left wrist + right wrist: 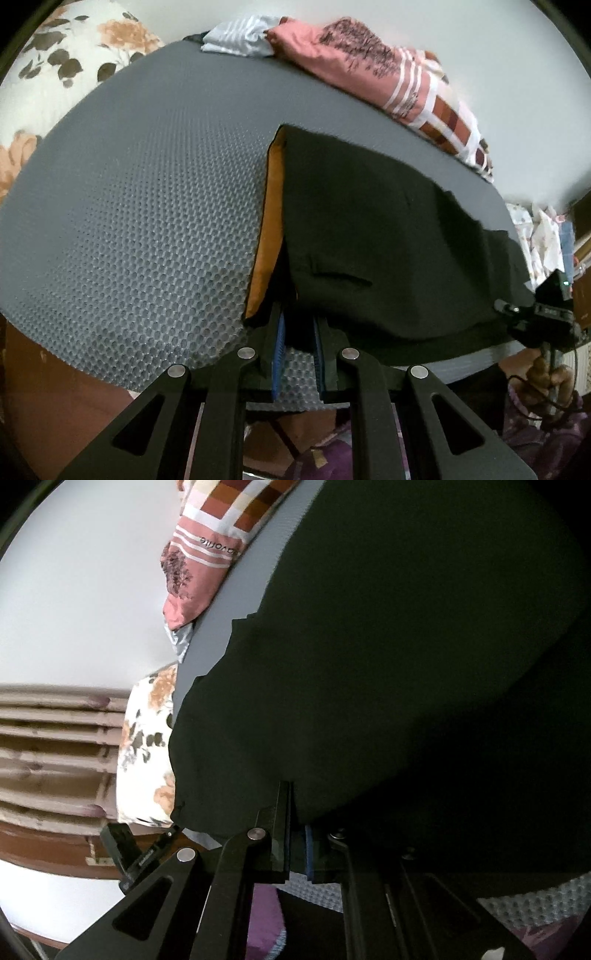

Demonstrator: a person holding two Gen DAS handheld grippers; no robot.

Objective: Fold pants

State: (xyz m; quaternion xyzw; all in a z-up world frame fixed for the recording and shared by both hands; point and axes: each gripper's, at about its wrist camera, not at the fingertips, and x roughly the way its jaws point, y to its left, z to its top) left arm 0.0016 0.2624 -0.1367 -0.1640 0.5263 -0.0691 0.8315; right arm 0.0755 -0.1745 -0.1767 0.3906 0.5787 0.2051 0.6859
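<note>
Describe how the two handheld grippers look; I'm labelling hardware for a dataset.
Both are matte black. The left gripper has angular linkage arms with silver round pivot pins, triangular cut-outs and blue ribbed finger pads. The right gripper matches; a black cable trails from it, and a small green light glows on it.

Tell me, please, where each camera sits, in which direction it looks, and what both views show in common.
Left wrist: sits on the left gripper, looks along its fingers across the grey mat at the black pants; the person's hand shows.
Right wrist: sits on the right gripper, looks at the pants up close.
Shared: pants, mat, pink cloth, floral fabric.
</note>
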